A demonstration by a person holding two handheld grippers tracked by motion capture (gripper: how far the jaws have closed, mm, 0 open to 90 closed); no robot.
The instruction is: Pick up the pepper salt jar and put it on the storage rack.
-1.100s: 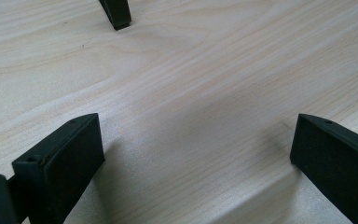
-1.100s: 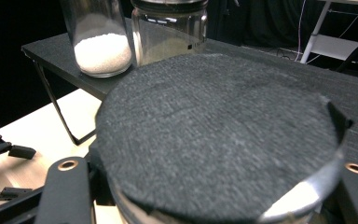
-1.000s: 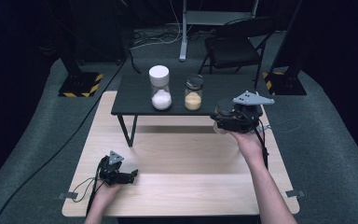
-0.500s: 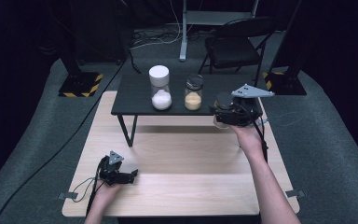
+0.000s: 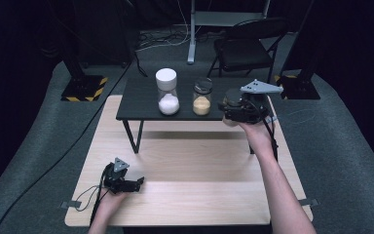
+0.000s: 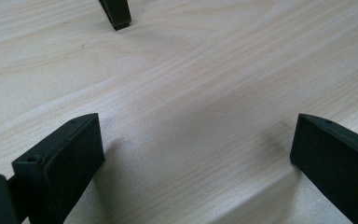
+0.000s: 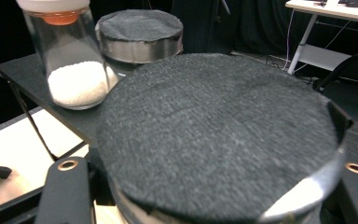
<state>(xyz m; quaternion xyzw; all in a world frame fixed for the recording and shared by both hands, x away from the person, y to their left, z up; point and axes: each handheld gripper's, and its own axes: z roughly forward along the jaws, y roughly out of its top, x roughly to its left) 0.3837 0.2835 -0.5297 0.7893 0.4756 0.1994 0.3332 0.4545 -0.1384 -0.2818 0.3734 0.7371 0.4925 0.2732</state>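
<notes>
My right gripper [image 5: 230,109] hovers over the right end of the low black table [image 5: 141,100], shut on a glass jar [image 5: 233,96] with a dark felt-like lid. In the right gripper view that lid [image 7: 214,135] spreads between the two jaws of the right gripper [image 7: 209,191]. A jar of white grains with a white lid [image 5: 167,92] [image 7: 70,60] and a dark-lidded jar of yellow grains [image 5: 202,97] [image 7: 140,30] stand on the black table. My left gripper [image 5: 137,183] [image 6: 198,149] rests open on the light wooden table [image 5: 199,195], with nothing between its jaws.
The black table stands on the far half of the wooden table; one of its legs [image 6: 116,14] shows ahead of the left gripper. A folding chair [image 5: 246,48] and black stands with striped bases [image 5: 83,87] sit on the grey floor beyond.
The right gripper has lifted the dark-lidded jar a little and carried it slightly left, toward the other jars. The left gripper has stayed put.
</notes>
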